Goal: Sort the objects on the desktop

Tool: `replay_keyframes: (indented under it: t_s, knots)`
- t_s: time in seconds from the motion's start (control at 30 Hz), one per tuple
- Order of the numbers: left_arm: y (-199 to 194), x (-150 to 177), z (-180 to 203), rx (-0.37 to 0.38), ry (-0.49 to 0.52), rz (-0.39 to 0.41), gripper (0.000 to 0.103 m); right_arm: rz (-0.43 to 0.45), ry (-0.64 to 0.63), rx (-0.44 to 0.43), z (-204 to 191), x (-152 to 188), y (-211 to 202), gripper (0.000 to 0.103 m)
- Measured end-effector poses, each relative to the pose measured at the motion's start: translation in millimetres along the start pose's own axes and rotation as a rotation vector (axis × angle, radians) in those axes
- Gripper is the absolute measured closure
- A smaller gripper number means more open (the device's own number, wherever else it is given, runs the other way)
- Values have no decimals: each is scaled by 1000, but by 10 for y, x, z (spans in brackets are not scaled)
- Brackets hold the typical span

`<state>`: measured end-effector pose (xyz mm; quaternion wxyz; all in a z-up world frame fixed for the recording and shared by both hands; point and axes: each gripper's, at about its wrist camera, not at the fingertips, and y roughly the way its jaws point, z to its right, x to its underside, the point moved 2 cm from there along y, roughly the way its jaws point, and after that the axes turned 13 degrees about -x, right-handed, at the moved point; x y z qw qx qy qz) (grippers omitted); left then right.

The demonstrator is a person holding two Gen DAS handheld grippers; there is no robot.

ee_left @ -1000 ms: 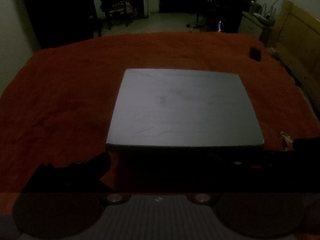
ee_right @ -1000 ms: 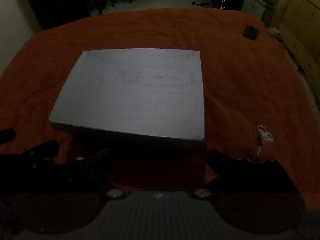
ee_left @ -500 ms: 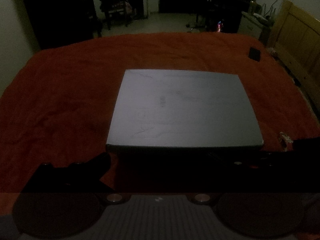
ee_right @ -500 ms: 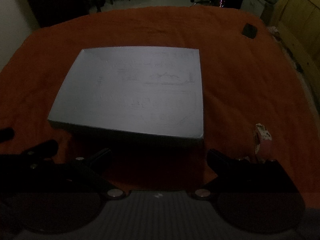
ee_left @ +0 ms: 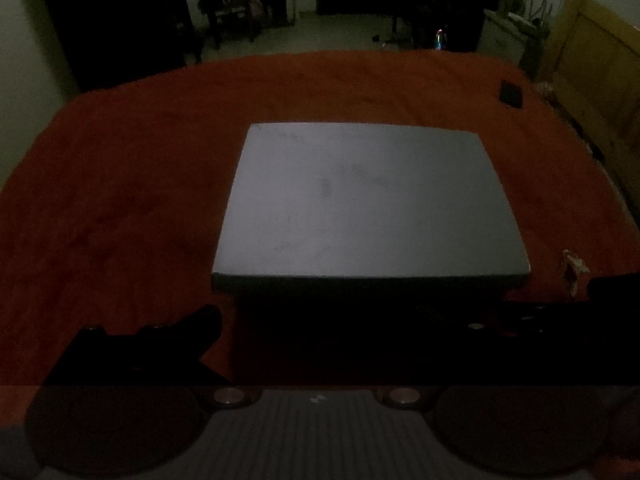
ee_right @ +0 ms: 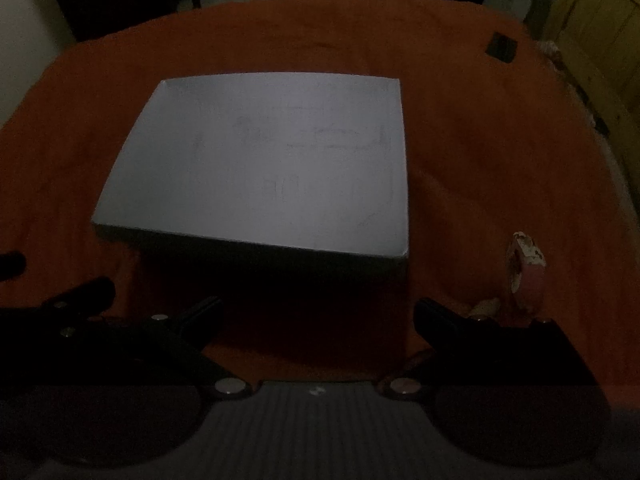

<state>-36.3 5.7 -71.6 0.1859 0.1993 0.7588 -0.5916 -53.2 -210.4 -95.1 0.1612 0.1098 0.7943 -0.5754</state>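
Observation:
A flat grey box with a closed lid (ee_left: 368, 200) lies on the red cloth; it also shows in the right wrist view (ee_right: 264, 164). My left gripper (ee_left: 320, 320) is open and empty in front of the box's near edge; only its left finger shows clearly. My right gripper (ee_right: 316, 312) is open and empty, fingers spread in front of the box's near side. A small pink and white object (ee_right: 526, 268) stands right of the box, just beyond my right finger; it also shows in the left wrist view (ee_left: 574, 270).
A small black item (ee_left: 511, 94) lies on the red cloth (ee_left: 120, 200) at the far right, also in the right wrist view (ee_right: 502, 48). A wooden headboard (ee_left: 592, 64) stands at the right. Chairs and dark furniture stand beyond the far edge. The scene is dim.
The right wrist view has moved slightly forward and up; the box and pink object sit a little lower and larger. The left view is nearly unchanged.

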Motion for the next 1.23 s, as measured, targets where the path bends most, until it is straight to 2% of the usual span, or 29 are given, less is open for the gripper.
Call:
replay_keyframes:
  t_s: [1.23]
  knots:
    - [16,128,54,1,36,4,0,-2,-26,18,-63,116,65,0]
